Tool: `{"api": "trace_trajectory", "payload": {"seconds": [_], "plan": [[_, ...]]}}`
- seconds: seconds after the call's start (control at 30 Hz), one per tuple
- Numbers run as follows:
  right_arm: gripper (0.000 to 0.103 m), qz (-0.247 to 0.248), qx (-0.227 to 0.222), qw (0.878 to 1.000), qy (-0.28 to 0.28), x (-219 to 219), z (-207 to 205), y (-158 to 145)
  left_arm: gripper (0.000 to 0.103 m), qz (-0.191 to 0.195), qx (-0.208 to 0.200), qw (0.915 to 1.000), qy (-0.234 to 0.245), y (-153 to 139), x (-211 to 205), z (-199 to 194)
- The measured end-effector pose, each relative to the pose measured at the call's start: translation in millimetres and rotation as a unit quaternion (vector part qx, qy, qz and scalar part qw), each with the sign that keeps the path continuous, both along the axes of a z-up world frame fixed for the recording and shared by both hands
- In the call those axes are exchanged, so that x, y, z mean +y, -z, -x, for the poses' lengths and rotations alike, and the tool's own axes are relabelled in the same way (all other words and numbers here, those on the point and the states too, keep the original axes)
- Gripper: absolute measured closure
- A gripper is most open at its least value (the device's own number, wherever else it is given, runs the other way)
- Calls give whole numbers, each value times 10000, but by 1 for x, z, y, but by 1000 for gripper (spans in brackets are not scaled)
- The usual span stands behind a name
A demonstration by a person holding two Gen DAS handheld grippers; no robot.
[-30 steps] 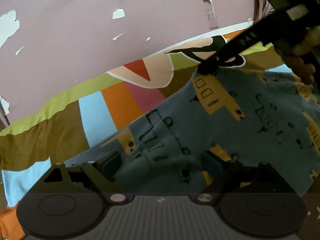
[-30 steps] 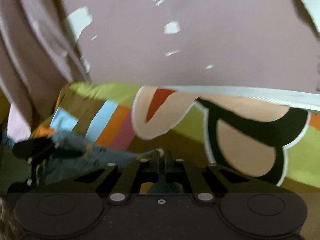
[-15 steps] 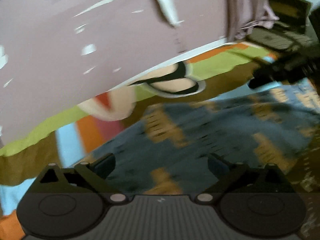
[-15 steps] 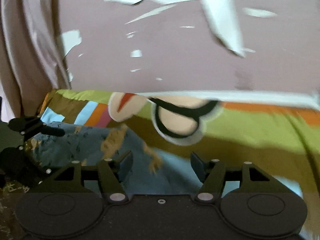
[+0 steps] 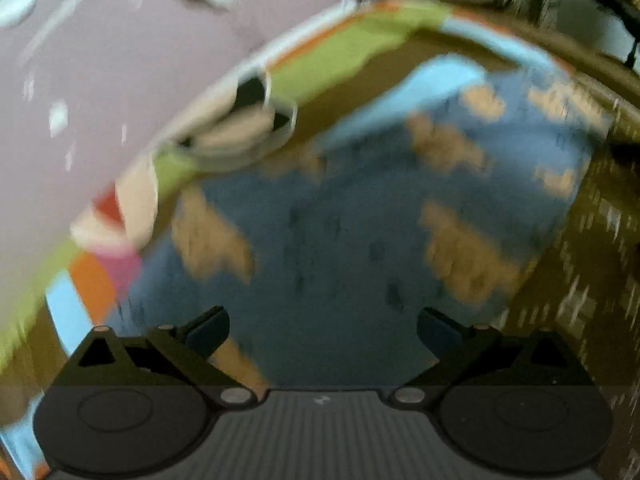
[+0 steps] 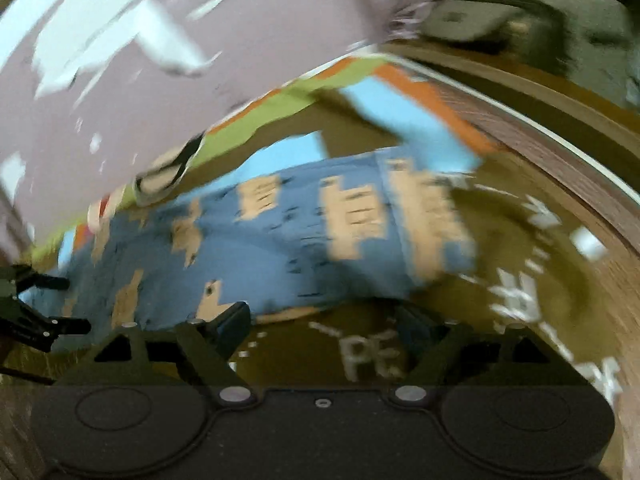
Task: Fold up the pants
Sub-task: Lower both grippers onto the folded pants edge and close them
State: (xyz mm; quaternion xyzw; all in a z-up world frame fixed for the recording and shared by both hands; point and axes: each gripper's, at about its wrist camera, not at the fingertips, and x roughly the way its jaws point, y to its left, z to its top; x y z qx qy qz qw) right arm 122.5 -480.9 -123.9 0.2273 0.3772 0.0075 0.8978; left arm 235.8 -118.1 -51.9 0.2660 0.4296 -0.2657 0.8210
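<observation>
Both my grippers swung right off pants [image 6: 280, 240] | left gripper [image 5: 323, 326] wide, empty | right gripper [image 6: 324, 320] opening, empty | one fold laid, more left

left gripper [image 5: 323, 326]: jaws wide, empty | right gripper [image 6: 326, 322]: jaws opening, empty
</observation>
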Motion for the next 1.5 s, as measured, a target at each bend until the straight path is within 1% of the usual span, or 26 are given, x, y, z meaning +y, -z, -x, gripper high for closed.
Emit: {"api": "trace_trajectory", "payload": {"seconds": [0.07,0.13,0.2,0.23,0.3,0.37,0.43,0.47,0.57,0.67,0.73,0.83,0.9,0.93,0.97,1.03,1.07,1.1,1.13,1.17,1.2,1.23,1.3,1.37,1.43,1.5], "plan": [[21,-340,-110,9991,242,-15,7,3,0,267,-120,9995,105,-12,-28,-6],[22,-613,-150,9975,328,-25,7,6,0,493,-185,9982,291,-18,-68,-12],[23,-692,-168,9969,337,-30,5,7,0,660,-294,9955,613,-19,-118,-17],[25,-661,-167,9970,365,-31,3,7,0,710,-349,9939,770,-18,-141,-18],[32,-613,-59,9967,530,-38,-1,8,1,734,-454,9904,1080,-12,-188,-21],[43,-698,50,9943,806,-46,-4,9,1,699,-496,9871,1350,-4,-227,-22],[45,-860,83,9918,947,-56,-5,11,1,580,-562,9834,1625,6,-255,-19],[48,-879,107,9914,961,-59,-7,12,1,473,-624,9815,1747,12,-266,-18],[53,-822,83,9917,983,-66,-11,14,1,100,-764,9801,1829,32,-287,-20],[54,-835,18,9915,1000,-72,-16,16,2,-173,-717,9849,1569,50,-296,-34],[54,-880,-34,9908,1029,-76,-21,18,0,-171,-615,9893,1309,55,-294,-45],[56,-968,-68,9899,1034,-80,-25,19,0,39,-342,9948,955,56,-291,-59],[66,-918,-66,9901,1059,-79,-26,20,0,51,-283,9961,835,54,-289,-60],[75,-893,-49,9899,1098,-80,-26,21,0,24,-307,9960,834,53,-289,-59],[81,-902,-54,9893,1148,-80,-26,22,0,-2,-370,9957,850,51,-288,-56],[88,-957,-103,9875,1252,-81,-23,23,3,11,-450,9952,864,42,-287,-51],[89,-927,-180,9874,1271,-80,-20,21,5,70,-413,9953,871,37,-288,-53],[90,-816,-279,9886,1237,-76,-18,18,6,211,-268,9953,910,29,-284,-53],[90,-635,-391,9903,1176,-71,-15,14,12,346,-101,9948,955,23,-284,-55],[90,-461,-491,9915,1110,-65,-13,8,14,519,149,9937,978,14,-281,-56],[91,-252,-638,9925,1008,-58,-11,2,14,626,350,9928,965,7,-281,-59],[91,-101,-748,9928,929,-52,-9,-4,14,741,620,9907,957,0,-281,-61],[91,318,-959,9923,712,-36,-8,-16,14,928,1283,9820,1027,-12,-282,-65],[91,726,-1090,9904,442,-21,-9,-25,15,915,1724,9751,1057,-21,-287,-66],[91,1013,-1142,9879,257,-9,-11,-30,14,759,1837,9746,1034,-24,-296,-61],[91,1190,-1166,9859,146,0,-13,-32,15,496,1891,9756,1002,-23,-310,-56]]}}
